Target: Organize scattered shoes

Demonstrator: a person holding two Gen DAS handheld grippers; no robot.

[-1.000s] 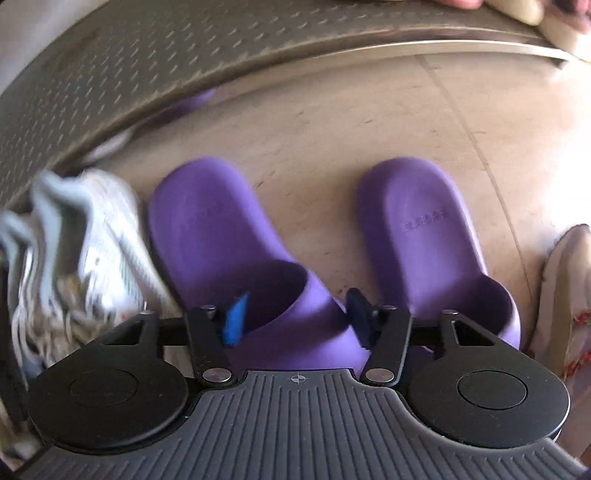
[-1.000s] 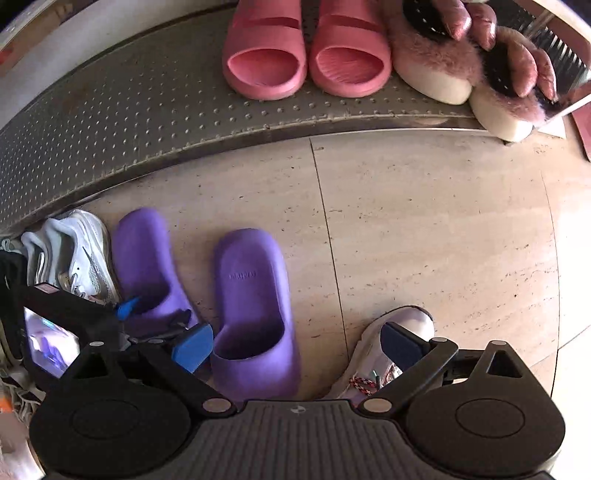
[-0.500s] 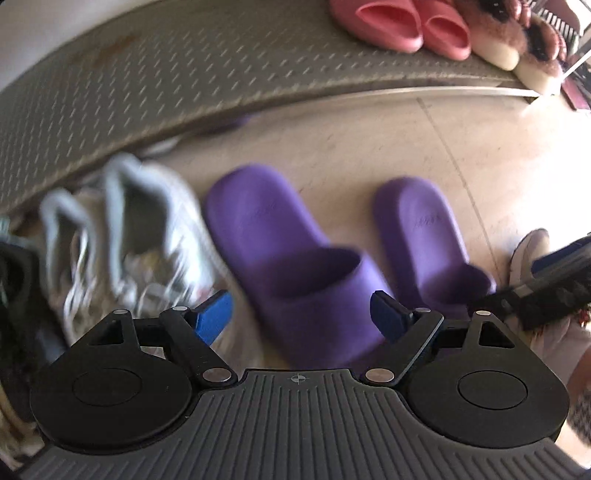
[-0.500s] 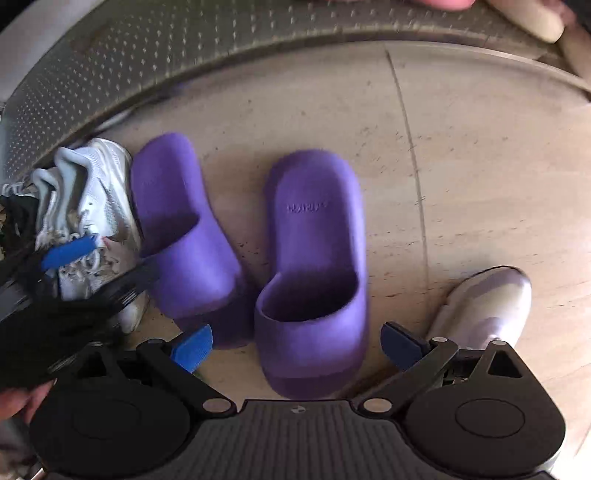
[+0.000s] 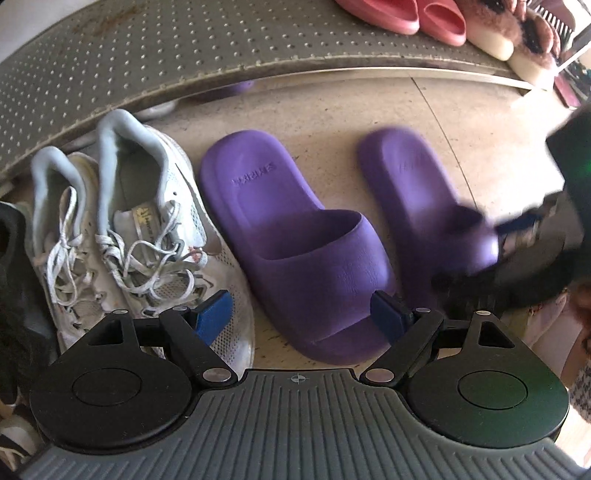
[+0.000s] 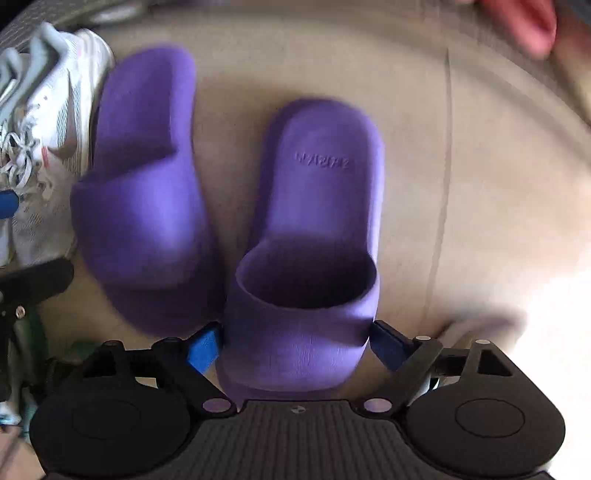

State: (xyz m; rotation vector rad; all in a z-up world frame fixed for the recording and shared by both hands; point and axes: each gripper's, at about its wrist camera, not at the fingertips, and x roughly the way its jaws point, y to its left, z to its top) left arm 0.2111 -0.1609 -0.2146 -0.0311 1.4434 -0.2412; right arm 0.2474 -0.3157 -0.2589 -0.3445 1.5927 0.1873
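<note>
Two purple slides lie side by side on the beige floor, toes toward me. My left gripper (image 5: 301, 317) hangs open above the toe of the left slide (image 5: 295, 229), touching nothing. My right gripper (image 6: 295, 345) points straight down and straddles the toe strap of the right slide (image 6: 314, 221). Its jaws are closing, and the blue pads (image 6: 203, 347) sit close against the strap's sides without squeezing it. In the left wrist view the right gripper (image 5: 517, 251) shows as a dark blur over the right slide (image 5: 413, 192).
A pair of white laced sneakers (image 5: 147, 206) stands left of the slides, with a black shoe (image 5: 14, 277) beyond. A grey studded mat (image 5: 184, 55) runs along the back, bearing pink slides (image 5: 406, 14) and furry slippers (image 5: 517, 33). A pale sneaker (image 5: 543, 325) lies right.
My left gripper opened, let go of the left slide and drew back and up. My right gripper dropped over the right slide, and its jaws narrowed around the strap.
</note>
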